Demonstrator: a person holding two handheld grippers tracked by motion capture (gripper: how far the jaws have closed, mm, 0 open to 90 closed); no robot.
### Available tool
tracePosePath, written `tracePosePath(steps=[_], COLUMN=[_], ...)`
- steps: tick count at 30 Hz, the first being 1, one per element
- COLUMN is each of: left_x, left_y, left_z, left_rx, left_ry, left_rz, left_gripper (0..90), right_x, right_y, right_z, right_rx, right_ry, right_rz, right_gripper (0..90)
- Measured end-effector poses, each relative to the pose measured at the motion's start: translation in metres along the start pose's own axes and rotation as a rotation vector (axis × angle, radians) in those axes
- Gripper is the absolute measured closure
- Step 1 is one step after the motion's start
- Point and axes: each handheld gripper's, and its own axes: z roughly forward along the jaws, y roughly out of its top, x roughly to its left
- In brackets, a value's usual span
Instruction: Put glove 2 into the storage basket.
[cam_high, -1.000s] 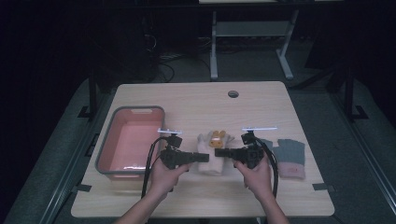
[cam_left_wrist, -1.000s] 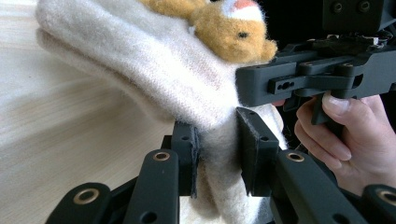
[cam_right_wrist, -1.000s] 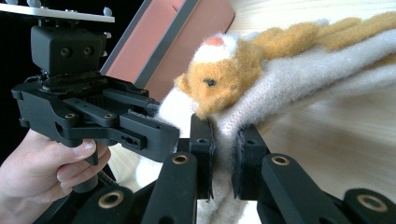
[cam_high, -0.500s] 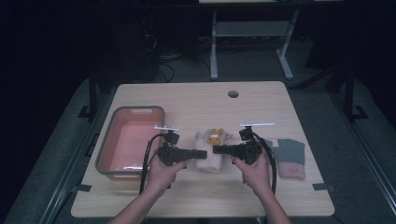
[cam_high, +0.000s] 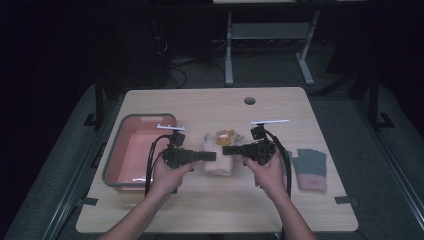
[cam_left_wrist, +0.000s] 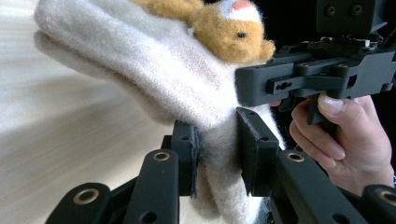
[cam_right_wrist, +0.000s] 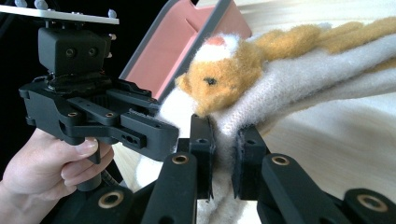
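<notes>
A cream knit mitten (cam_high: 219, 165) with a brown plush animal head (cam_high: 226, 135) hangs between my two grippers, just above the wooden table (cam_high: 210, 205). My left gripper (cam_high: 212, 156) points right and is shut on the mitten's cuff (cam_left_wrist: 219, 140), the wool squeezed between its pads. My right gripper (cam_high: 225, 149) points left and is shut on the same cuff from the other side (cam_right_wrist: 224, 135). In the left gripper view the right gripper (cam_left_wrist: 308, 79) sits close at the right. In the right gripper view the left gripper (cam_right_wrist: 93, 116) sits at the left.
A pink tub with a grey rim (cam_high: 116, 150) stands at the table's left, also seen behind the mitten (cam_right_wrist: 187, 51). A grey glove with a pink cuff (cam_high: 310, 167) lies at the right. A round hole (cam_high: 249, 100) is at the table's far side.
Both hands have risen a little and moved away from the front edge, lifting the mitten with them. Both grips are unchanged.
</notes>
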Motion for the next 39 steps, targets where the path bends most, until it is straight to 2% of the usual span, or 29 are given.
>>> tracePosePath(steps=[20,28,39], left_x=[-0.005,0.000,-0.001], left_y=[0.027,0.033,0.042], left_z=[-0.021,-0.034,-0.055], left_rx=[-0.028,-0.050,-0.070], left_ry=[-0.012,-0.017,-0.004], left_rz=[-0.006,-0.016,-0.012], left_gripper=[70.3,70.2,70.2], right_x=[0.016,0.024,0.039], right_y=[0.033,0.046,0.064], right_z=[0.001,0.008,0.019], right_rx=[0.003,0.016,0.030], right_ry=[0.021,0.035,0.041], right_rz=[-0.015,-0.016,-0.054], right_gripper=[80.7,80.7,80.6])
